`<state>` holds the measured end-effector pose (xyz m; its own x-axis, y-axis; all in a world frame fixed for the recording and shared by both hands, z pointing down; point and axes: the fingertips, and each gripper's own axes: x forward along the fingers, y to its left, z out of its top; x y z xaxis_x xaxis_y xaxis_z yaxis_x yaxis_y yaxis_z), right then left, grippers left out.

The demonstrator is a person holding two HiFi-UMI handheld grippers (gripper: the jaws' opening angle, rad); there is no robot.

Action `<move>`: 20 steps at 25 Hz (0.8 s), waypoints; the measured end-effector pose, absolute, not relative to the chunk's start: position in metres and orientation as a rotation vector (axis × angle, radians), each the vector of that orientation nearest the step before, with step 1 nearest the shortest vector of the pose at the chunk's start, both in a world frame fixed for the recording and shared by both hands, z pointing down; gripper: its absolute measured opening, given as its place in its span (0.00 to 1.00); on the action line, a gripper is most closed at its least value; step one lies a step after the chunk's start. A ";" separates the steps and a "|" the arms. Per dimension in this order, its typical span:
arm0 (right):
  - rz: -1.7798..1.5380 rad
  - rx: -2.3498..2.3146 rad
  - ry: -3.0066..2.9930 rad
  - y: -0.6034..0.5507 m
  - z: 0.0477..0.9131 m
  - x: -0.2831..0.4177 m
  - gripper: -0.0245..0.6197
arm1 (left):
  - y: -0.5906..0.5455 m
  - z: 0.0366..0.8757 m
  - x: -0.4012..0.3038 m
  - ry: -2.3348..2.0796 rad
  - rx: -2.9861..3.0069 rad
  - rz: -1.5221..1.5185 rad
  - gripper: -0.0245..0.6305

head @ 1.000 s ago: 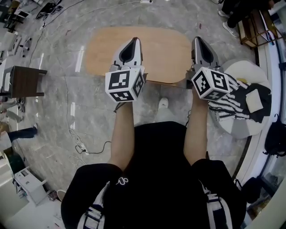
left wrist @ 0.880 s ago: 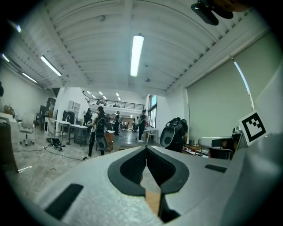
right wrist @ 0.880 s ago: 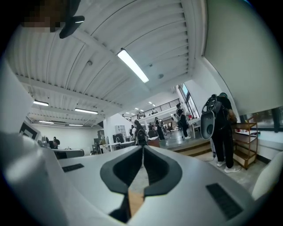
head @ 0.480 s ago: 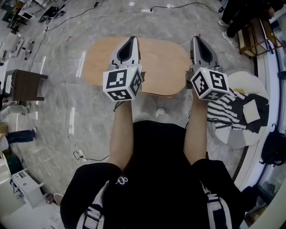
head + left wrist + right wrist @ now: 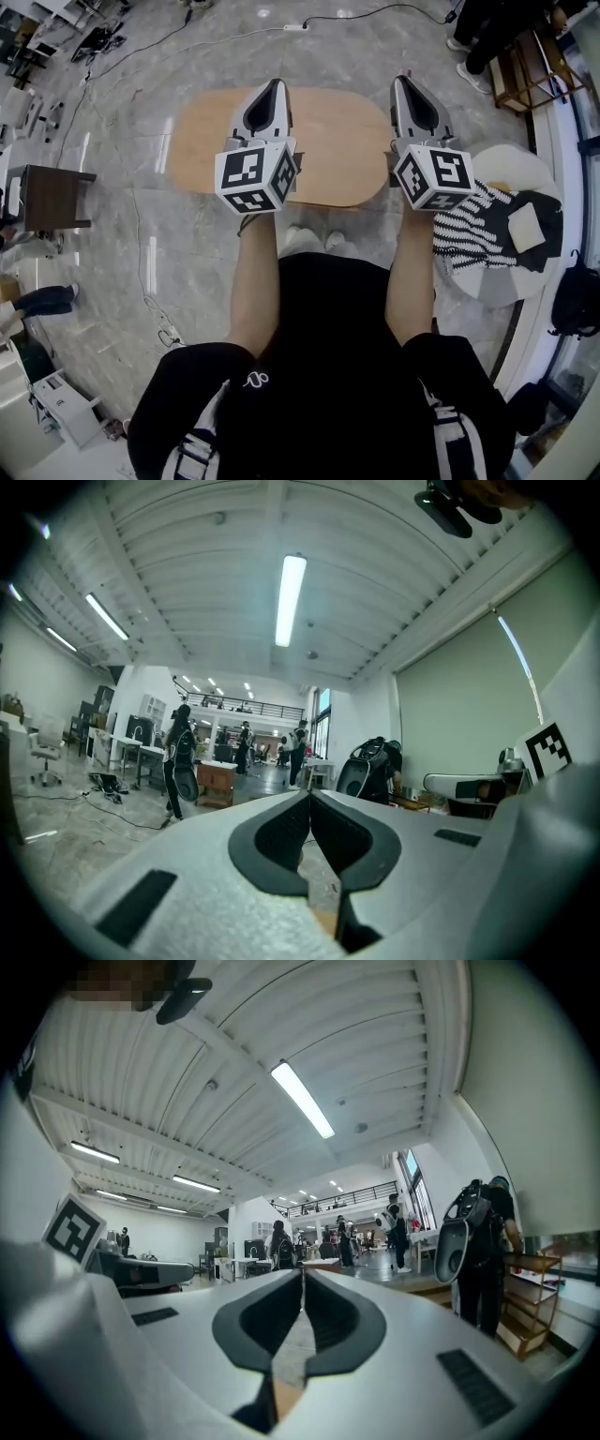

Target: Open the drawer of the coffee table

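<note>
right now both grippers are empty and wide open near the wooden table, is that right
No: they are shut, not open. In the left gripper view the left gripper has its jaws tip to tip, and the right gripper shows the same in the right gripper view. Both are empty, near the wooden table.

This is a big open lab or studio hall, not a home. It has a high ribbed ceiling point(image 5: 187, 592) with long strip lights point(image 5: 291, 600) and a railed upper gallery point(image 5: 352, 1196). People point(image 5: 180, 761) stand about near desks point(image 5: 131, 747). Cables point(image 5: 370, 10) and a power strip point(image 5: 170, 335) lie on the polished stone floor point(image 5: 112, 244). Loose furniture stands there: an oval wooden coffee table point(image 5: 328, 141) and a dark side table point(image 5: 52, 192).
</note>
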<state>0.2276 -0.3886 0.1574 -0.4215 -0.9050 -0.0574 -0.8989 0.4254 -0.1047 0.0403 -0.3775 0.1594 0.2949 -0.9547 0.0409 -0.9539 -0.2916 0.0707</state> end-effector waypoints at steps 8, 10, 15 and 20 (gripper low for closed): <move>-0.158 -1.658 2.580 -0.406 0.179 0.210 0.06 | -0.401 0.181 0.022 -1.774 2.428 0.029 0.05; -0.192 -1.670 2.588 -0.410 0.189 0.206 0.06 | -0.406 0.192 0.015 -1.766 2.404 0.049 0.05; -0.288 -1.697 2.605 -0.420 0.218 0.194 0.06 | -0.418 0.221 -0.004 -1.745 2.344 0.103 0.05; -0.393 -1.716 2.629 -0.423 0.253 0.178 0.06 | -0.420 0.258 -0.027 -1.723 2.273 0.171 0.05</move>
<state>0.1784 -0.4225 0.2532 -0.4116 -0.8984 0.1534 -0.9040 0.3810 -0.1940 -0.0266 -0.4195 0.2579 0.2801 -0.9234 0.2623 -0.9570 -0.2472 0.1518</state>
